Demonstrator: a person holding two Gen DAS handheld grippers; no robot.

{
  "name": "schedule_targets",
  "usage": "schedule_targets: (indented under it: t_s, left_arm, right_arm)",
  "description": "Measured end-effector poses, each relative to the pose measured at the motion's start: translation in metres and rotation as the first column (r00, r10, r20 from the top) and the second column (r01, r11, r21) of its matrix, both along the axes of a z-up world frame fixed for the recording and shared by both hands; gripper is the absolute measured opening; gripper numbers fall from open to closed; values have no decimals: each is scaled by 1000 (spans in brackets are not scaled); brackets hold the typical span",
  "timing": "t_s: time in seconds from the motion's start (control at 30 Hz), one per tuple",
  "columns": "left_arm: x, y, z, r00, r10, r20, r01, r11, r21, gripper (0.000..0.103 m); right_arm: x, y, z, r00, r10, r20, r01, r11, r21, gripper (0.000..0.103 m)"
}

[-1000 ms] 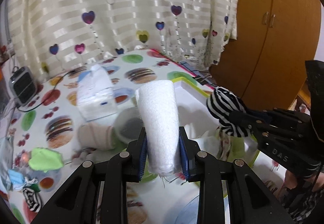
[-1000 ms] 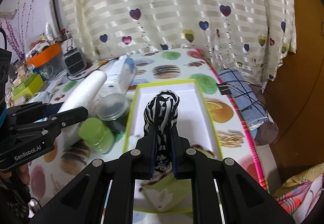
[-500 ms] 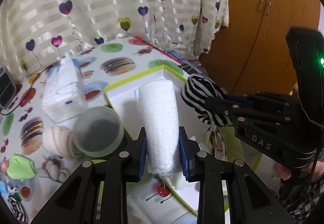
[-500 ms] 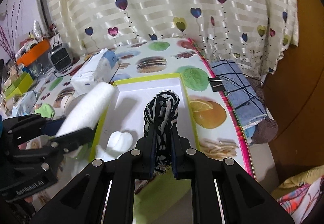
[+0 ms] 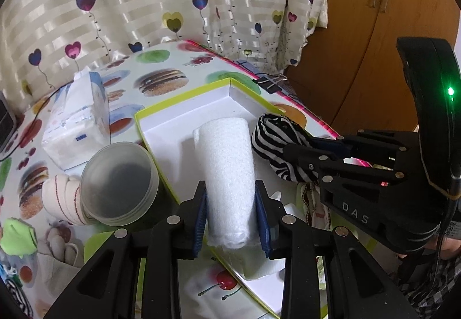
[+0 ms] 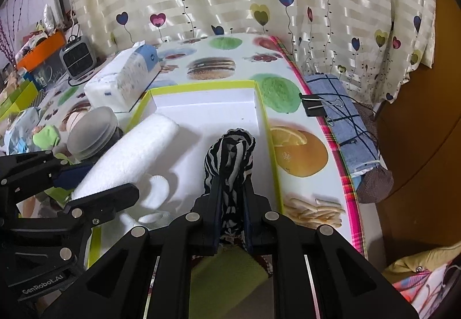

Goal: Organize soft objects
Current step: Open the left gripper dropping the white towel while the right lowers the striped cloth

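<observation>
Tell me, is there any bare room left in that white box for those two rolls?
Yes. The far half of the box is bare white floor, bordered by the back wall and the right wall. The near end is crowded with a white sock and other cloth under both rolls. Left of the box it is packed: jar, tissue pack.

- The near end of the tray (image 6: pixel 268 128) is hidden behind both grippers.
- The green cloth (image 6: pixel 227 275) under the right gripper (image 6: pixel 230 203) is mostly covered.
- A striped sock (image 5: pixel 14 293) at the table's near left corner is cut off by the edge.
</observation>
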State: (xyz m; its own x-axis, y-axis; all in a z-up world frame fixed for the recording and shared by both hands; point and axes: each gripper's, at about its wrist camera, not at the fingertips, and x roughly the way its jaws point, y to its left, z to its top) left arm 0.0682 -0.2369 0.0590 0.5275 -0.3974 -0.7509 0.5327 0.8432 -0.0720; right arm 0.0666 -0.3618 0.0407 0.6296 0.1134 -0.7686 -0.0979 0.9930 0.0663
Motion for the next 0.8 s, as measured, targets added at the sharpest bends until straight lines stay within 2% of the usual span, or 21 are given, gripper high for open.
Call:
schedule_targets:
  t_s: [0.2, 0.47, 0.67, 0.8]
  left_arm:
    - [0, -1, 0, 1000, -4, 0, 4, 1000, -2, 37]
    - [-5, 3, 4, 1000, 5, 17, -5, 1000, 3, 42]
    - [-18, 14, 11, 999, 10, 42, -11, 1000, 12, 44]
    - [-29, 23, 19, 997, 23, 69, -24, 1000, 15, 45]
  right_arm:
    - [0, 1, -2, 1000, -15, -5, 14, 1000, -8, 16]
    - [-7, 2, 1, 1000, -31, 4, 31, 999, -10, 21]
    - [-16, 3, 7, 998, -54, 23, 54, 998, 16, 41]
    - [-24, 5, 12, 997, -62, 39, 61, 998, 20, 42]
